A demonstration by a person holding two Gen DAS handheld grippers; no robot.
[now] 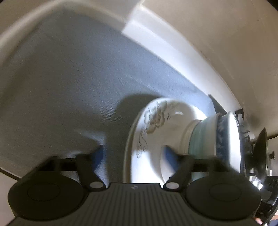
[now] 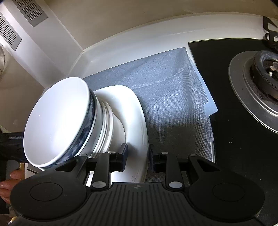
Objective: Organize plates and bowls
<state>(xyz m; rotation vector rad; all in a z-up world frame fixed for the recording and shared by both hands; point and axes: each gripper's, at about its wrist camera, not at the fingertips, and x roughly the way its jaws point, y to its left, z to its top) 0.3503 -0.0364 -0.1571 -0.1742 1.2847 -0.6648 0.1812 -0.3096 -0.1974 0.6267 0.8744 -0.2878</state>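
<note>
A grey-blue woven mat (image 2: 166,90) spreads across the white countertop (image 2: 139,33), running ahead of the right tongs and off to their right. There its edge overlaps a black glass hob (image 2: 234,139), and 1 gas burner (image 2: 265,69) sits in a silver ring on that glass, well right of the tongs. Behind the mat, a raised white lip meets a beige wall (image 2: 121,15). To the upper left, a white panel (image 2: 26,19) carries slotted vent grilles. From the left tongs' side the same mat (image 1: 69,78) fills the view ahead, blurred, with a bright patch of light (image 1: 137,26) falling on the white ledge beyond it.
</note>
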